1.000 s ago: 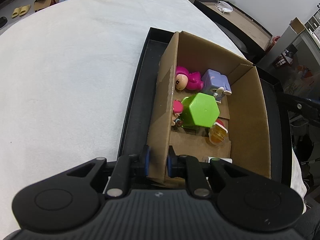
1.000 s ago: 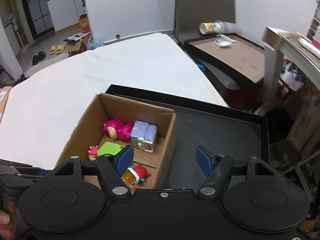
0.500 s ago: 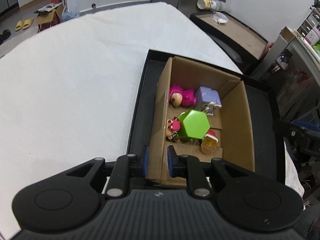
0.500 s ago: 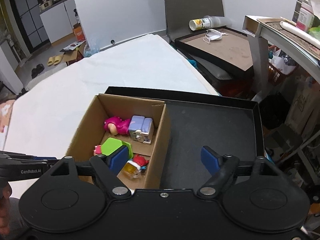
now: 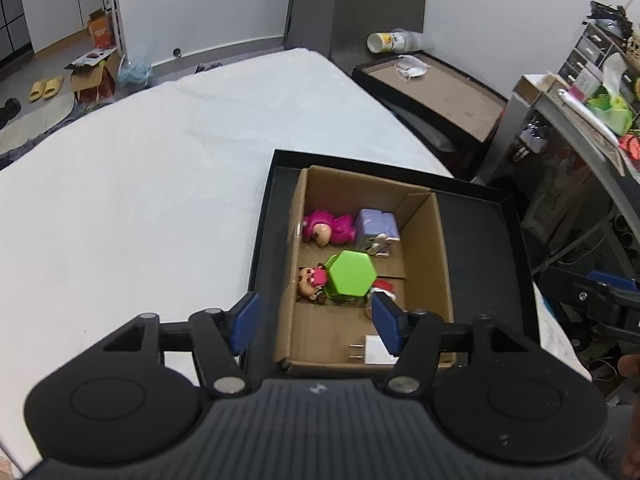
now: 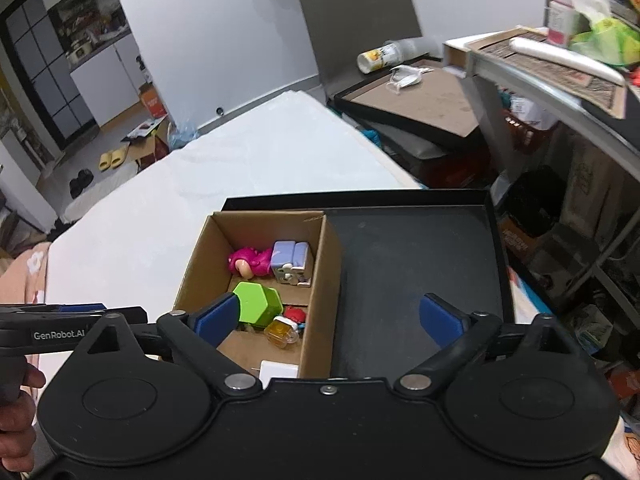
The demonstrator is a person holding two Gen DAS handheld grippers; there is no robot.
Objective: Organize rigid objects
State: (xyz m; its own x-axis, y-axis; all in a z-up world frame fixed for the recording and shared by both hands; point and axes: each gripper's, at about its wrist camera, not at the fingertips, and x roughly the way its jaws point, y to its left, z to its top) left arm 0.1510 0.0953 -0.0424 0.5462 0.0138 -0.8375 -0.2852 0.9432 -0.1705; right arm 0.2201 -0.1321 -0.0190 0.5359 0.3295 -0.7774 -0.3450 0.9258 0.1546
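A cardboard box sits in the left half of a black tray on a white bed. Inside lie a green hexagonal block, a pink figure, a purple cube, a small doll, an amber bottle and a white charger. My left gripper hangs above the box's left wall, its jaws opening, pads off the cardboard. My right gripper is above the box's right wall, jaws opening wide and holding nothing.
The white bed spreads to the left and beyond. The tray's right half is bare. Another flat tray with a cup and a mask sits behind on the right. A cluttered shelf stands at the far right.
My left gripper let go of the box's left wall and spread its jaws. Both grippers rose away from the box, and the right jaws widened.
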